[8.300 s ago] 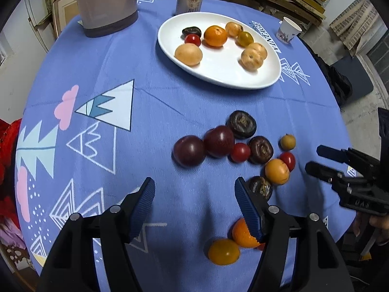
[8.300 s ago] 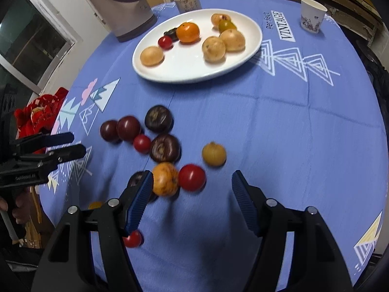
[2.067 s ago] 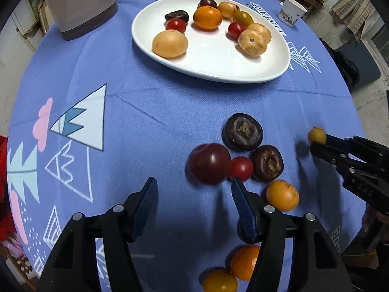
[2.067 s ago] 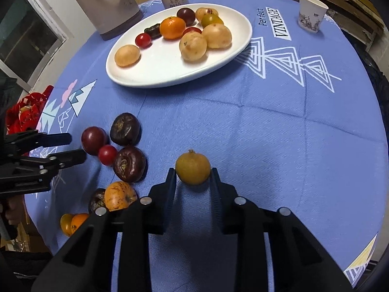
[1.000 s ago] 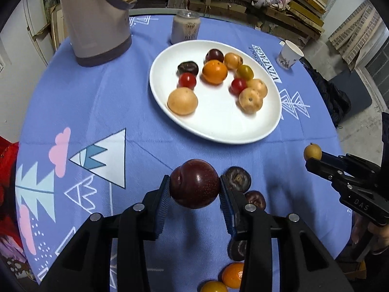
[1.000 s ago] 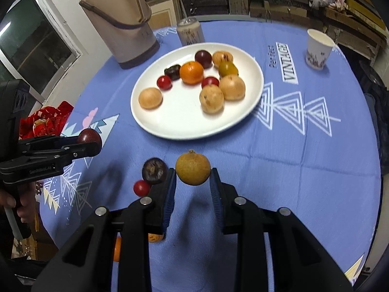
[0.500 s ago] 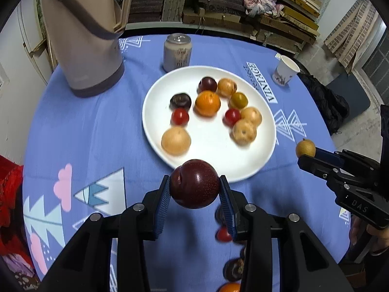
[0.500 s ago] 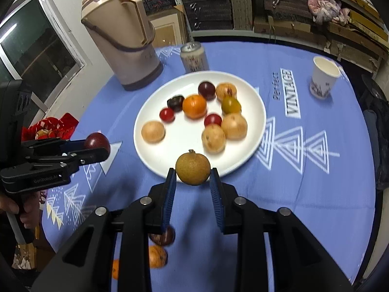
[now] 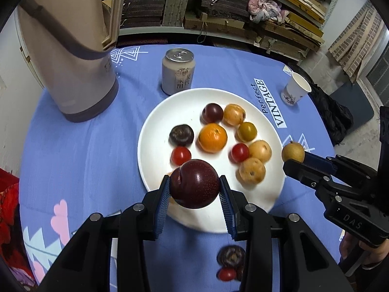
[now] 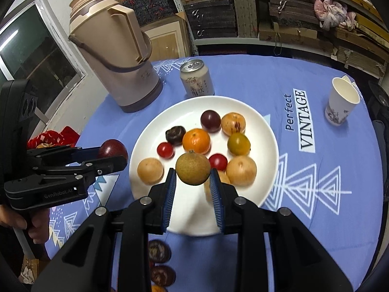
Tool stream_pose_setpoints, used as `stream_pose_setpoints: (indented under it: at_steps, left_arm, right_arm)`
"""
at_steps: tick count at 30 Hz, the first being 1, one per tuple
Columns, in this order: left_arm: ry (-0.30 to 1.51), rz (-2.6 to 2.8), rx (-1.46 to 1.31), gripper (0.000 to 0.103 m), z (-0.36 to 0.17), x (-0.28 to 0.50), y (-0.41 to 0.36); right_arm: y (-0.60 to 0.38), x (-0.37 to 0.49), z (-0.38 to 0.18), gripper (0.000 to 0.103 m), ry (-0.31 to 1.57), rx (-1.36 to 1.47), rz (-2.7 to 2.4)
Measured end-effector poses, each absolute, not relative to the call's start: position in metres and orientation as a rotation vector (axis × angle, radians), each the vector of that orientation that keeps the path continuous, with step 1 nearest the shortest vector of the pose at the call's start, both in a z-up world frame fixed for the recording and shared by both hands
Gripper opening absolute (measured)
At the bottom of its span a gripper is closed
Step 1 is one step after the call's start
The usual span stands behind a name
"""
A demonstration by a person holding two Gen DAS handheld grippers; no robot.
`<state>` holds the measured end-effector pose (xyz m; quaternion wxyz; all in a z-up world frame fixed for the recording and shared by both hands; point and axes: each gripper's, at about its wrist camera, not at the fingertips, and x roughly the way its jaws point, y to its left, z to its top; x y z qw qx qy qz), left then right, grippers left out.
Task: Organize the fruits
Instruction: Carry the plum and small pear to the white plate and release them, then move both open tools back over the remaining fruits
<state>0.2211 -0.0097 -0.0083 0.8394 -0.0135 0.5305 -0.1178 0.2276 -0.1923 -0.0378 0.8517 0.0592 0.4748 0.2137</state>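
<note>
My left claw (image 9: pixel 194 188) is clamped on a round dark-red plum (image 9: pixel 194 187), held above the near rim of the wide white plate (image 9: pixel 155 124); my right claw (image 10: pixel 193 181) pinches a small rough tan-brown fruit (image 10: pixel 193 168) over that same plate. Around it lies the blue patterned tablecloth (image 10: pixel 243 77); a few dark fruits (image 10: pixel 159 251) sit there near me.

One plate (image 10: pixel 265 131) — one can (image 10: pixel 196 79) — one cup (image 10: pixel 341 108)
</note>
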Motion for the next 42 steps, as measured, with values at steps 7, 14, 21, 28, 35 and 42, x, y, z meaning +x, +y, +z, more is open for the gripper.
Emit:
stream_pose_setpoints:
  at_steps: [7, 14, 21, 28, 35, 42]
  left_arm:
    - [1.140, -0.242, -0.035, 0.040, -0.021, 0.241, -0.011]
    - [1.144, -0.180, -0.080, 0.060, -0.025, 0.251, -0.004]
    - [1.122, -0.181, -0.064, 0.064, -0.017, 0.244, -0.002]
    - [1.131, -0.188, -0.069, 0.064, -0.012, 0.226, -0.002]
    - [1.132, -0.191, -0.066, 0.064, -0.003, 0.197, -0.001]
    - [1.141, -0.200, -0.063, 0.064, 0.000, 0.162, 0.002]
  right_arm:
    - [-0.188, 0.250, -0.046, 0.028, 1.006, 0.136, 0.442]
    - [-0.187, 0.258, -0.053, 0.033, 1.024, 0.167, 0.443]
    - [-0.193, 0.246, -0.056, 0.033, 1.041, 0.167, 0.436]
    - [-0.200, 0.226, -0.048, 0.037, 1.040, 0.174, 0.425]
    - [-0.204, 0.195, -0.038, 0.041, 1.041, 0.163, 0.417]
    - [-0.206, 0.156, -0.033, 0.050, 1.046, 0.133, 0.401]
